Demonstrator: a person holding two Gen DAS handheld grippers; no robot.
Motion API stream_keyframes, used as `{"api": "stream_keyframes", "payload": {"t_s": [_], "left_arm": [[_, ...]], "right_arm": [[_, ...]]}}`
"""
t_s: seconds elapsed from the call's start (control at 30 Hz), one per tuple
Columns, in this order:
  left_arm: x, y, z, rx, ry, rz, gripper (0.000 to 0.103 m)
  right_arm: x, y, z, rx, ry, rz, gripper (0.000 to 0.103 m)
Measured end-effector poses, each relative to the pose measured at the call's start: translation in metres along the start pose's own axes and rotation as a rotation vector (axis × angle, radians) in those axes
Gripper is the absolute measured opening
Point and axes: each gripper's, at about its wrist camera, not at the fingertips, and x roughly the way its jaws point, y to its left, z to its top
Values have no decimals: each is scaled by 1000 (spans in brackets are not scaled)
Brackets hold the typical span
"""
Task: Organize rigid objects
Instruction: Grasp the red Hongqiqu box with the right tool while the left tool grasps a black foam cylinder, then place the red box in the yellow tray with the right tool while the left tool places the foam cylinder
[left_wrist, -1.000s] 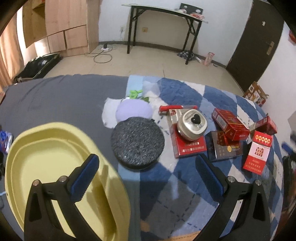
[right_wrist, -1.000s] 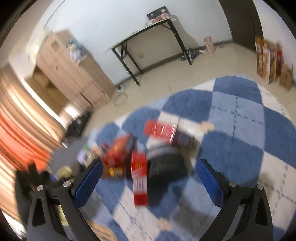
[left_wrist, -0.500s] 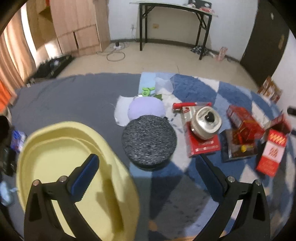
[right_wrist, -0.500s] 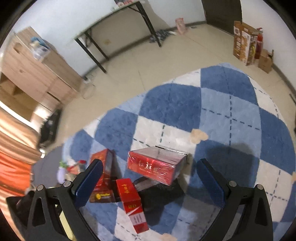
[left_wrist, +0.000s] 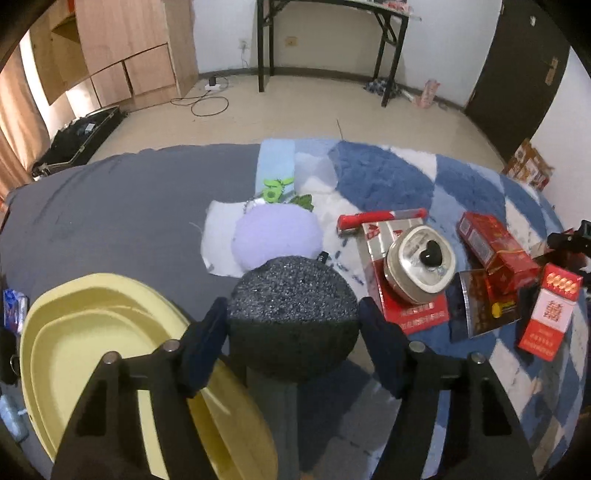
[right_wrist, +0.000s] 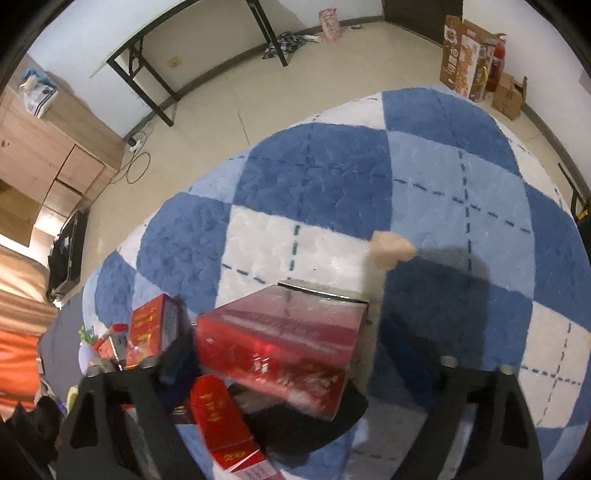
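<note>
The left tongs (left_wrist: 291, 332) are closing around a round, flat, dark speckled grey disc (left_wrist: 293, 317); its blue pads sit at the disc's 9 and 3 o'clock edges, right against it or very nearly, and whether they already press on it cannot be told. The disc lies on the checked blue and white rug (left_wrist: 388, 177), at the seam with a dark grey sheet (left_wrist: 110, 206). At its 11 o'clock a soft lilac round cushion (left_wrist: 277, 236) touches it. At the disc's 8 o'clock sits a pale yellow oval plastic basin (left_wrist: 92, 332). At its 2 o'clock a rounded silver metal tin with a black heart knob (left_wrist: 421, 262) rests on a flat red carton (left_wrist: 410, 302). Farther toward 3 o'clock are a dark red box (left_wrist: 495, 247) and a red and white upright pack (left_wrist: 550, 306).

The right tongs (right_wrist: 291, 369) are closing too, with a long glossy red carton wrapped in clear film (right_wrist: 284, 339) between them. The left pad is close at the carton's 9 o'clock end; the right pad stands clear of its 3 o'clock end. A small red pack (right_wrist: 221, 421) lies at the carton's 7 o'clock.
</note>
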Motion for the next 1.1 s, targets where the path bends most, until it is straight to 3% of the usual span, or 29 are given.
{"api": "stream_keyframes", "payload": {"t_s": [0.1, 0.13, 0.17, 0.5, 0.63, 0.7, 0.83, 0.97, 1.1], "left_arm": [[-2, -8, -5, 65, -31, 32, 69], [-5, -8, -7, 65, -34, 30, 69], [-8, -6, -9, 59, -32, 21, 69], [-105, 53, -13, -97, -178, -40, 69], [-137, 88, -18, -156, -221, -18, 69], [-147, 111, -25, -197, -225, -3, 69], [-148, 146, -40, -244, -216, 66, 69], [-120, 172, -53, -283, -154, 98, 69], [-95, 185, -56, -277, -83, 113, 69]], "right_arm": [[5, -7, -1, -15, -2, 33, 70], [3, -11, -1, -14, -17, 37, 60], [-1, -16, -2, -15, -38, 43, 58], [-95, -45, -49, -174, -326, 173, 57], [-131, -24, -91, -327, -432, 205, 57], [-143, -1, -115, -393, -453, 265, 57], [-138, 62, -164, -500, -406, 398, 57], [-101, 131, -208, -555, -245, 545, 57], [-64, 193, -256, -667, -145, 599, 57]]}}
